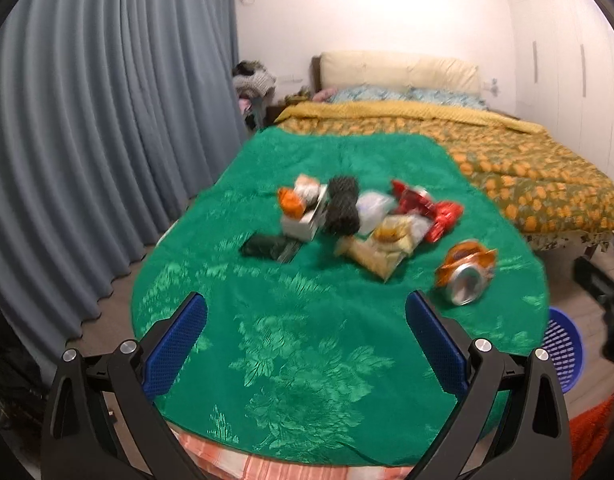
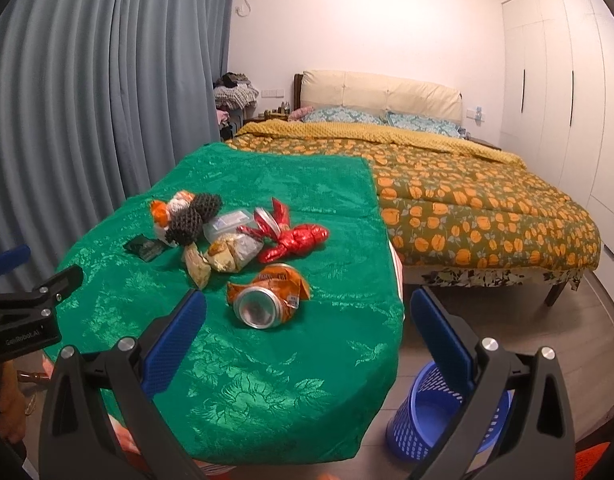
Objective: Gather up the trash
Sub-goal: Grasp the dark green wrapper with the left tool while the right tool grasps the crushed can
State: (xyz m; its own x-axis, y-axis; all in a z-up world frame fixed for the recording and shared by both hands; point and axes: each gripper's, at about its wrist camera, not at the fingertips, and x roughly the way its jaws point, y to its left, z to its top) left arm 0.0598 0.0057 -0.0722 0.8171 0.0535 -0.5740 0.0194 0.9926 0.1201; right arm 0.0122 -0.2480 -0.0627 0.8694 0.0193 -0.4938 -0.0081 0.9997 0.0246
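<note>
Trash lies on a green cloth-covered table (image 1: 307, 360) (image 2: 267, 380). A crushed orange can (image 1: 465, 272) (image 2: 267, 298) is nearest, to the right. Behind it are a red foil wrapper (image 1: 431, 210) (image 2: 295, 238), yellowish snack bags (image 1: 381, 246) (image 2: 223, 256), black foam netting (image 1: 341, 204) (image 2: 193, 214), a small white box (image 1: 301, 226) and a dark packet (image 1: 269, 246) (image 2: 145, 248). My left gripper (image 1: 307, 344) hangs open over the near table. My right gripper (image 2: 307, 344) is open just short of the can. A blue mesh bin (image 1: 565, 352) (image 2: 439, 420) stands on the floor right of the table.
A bed with an orange-flowered quilt (image 2: 467, 208) lies beyond the table. Grey curtains (image 1: 87, 140) hang along the left. White wardrobes (image 2: 555, 100) line the right wall. The left gripper's body (image 2: 23, 312) shows at the right wrist view's left edge.
</note>
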